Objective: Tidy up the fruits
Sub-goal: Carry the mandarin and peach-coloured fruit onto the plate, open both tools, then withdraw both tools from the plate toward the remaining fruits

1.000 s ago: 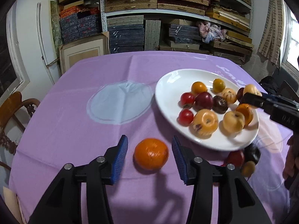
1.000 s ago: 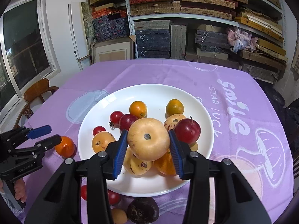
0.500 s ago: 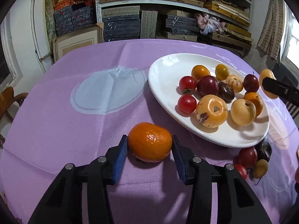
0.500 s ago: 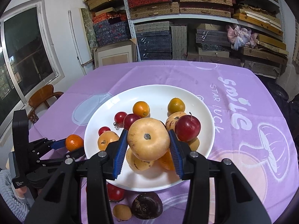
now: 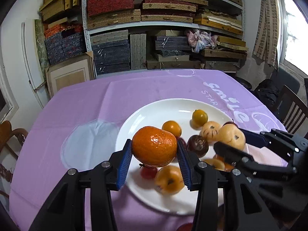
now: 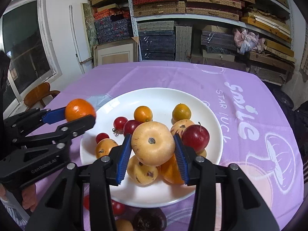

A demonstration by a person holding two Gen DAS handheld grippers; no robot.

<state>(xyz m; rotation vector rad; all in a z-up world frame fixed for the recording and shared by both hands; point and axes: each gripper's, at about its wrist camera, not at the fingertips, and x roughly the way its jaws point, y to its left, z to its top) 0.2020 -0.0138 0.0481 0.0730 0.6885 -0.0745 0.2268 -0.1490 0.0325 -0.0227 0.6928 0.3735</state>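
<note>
The left gripper (image 5: 154, 152) is clamped on the round bright-orange mandarin (image 5: 154, 146), both blue ribbed pads pressed against its flanks. A second ago this fruit lay on the purple printed tablecloth (image 5: 80, 104) between jaws set apart from it. The jaws have closed on it since, most of that closing coming early in the interval. The mandarin is now clear of the cloth and carried above the near-left rim of the wide white ceramic plate (image 5: 154, 107). In the right wrist view it is seen at the plate's left edge (image 6: 80, 110), not yet set down.

The right gripper (image 6: 153, 149) is closed to about the same narrow width on the large pale yellow-tan apple-shaped fruit (image 6: 153, 143). It is held over the heap in the plate's near half; hold and position are unchanged over the interval.

The plate holds small orange, yellow, red and dark fruits. Bare white area is seen toward its far and left parts.

Judgement: one loose fruit is taken up and moving toward the plate, with release remaining. A few small fruits (image 6: 149, 220) are seen on the cloth at the plate's near edge, so collection is judged incomplete. The grippers are close together over the plate; contact between them is a risk.
</note>
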